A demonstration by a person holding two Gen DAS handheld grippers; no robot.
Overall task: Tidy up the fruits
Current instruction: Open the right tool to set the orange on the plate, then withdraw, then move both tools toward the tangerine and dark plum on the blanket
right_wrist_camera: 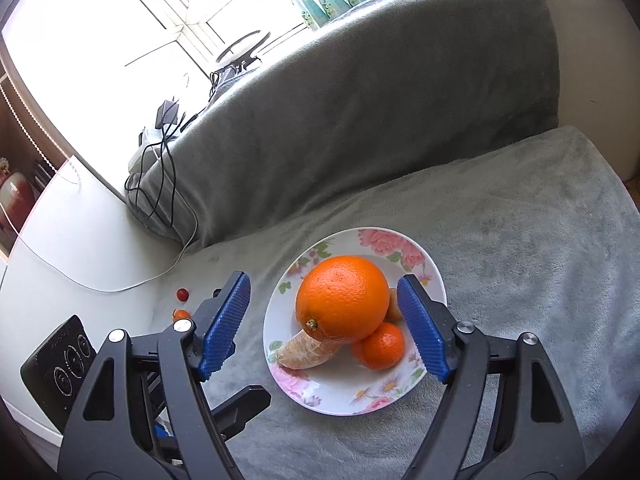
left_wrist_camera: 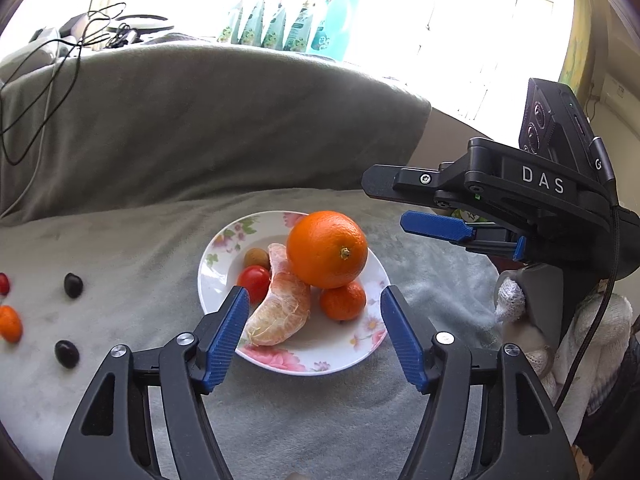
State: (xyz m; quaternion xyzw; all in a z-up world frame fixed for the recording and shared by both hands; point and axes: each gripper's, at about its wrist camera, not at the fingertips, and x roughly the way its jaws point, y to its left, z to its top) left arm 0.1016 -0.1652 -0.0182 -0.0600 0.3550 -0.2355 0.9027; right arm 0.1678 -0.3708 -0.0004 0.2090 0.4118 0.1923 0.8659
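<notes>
Plate (left_wrist_camera: 224,240) as landmark: floral-rimmed, sat on the grey blanket (left_wrist_camera: 120,240) in front of the draped backrest.

On the plate: big orange (left_wrist_camera: 327,249) rode on top of the pile, leaning on the peeled citrus segment (left_wrist_camera: 280,312) and the small mandarin (left_wrist_camera: 343,300). Cherry tomato (left_wrist_camera: 253,281) and a small tan fruit (left_wrist_camera: 256,257) were tucked behind the segment on the plate's left side. In the right wrist view the orange hid the tomato and most of the tan fruit; only a brown sliver showed beside the right pad, so that match is probably right, not certain.

Off the plate, to its left: two dark round fruits (left_wrist_camera: 73,285), a kumquat (left_wrist_camera: 10,323) and a red one (left_wrist_camera: 3,283) cut by the lens edge. Right wrist view picked up only two tiny specks there, too small to sort.

Left gripper (left_wrist_camera: 314,336) hovered over the plate's near rim, jaws wide, nothing clamped; the segment lay below the gap, pads clear of it.

Right gripper (right_wrist_camera: 324,330) was also spread wide, pads flanking the orange with visible gaps on both sides, no contact. From the left wrist view only one blue pad of it showed clearly, to the right of the plate; a gloved hand (left_wrist_camera: 512,304) under it was partly cut off.
</notes>
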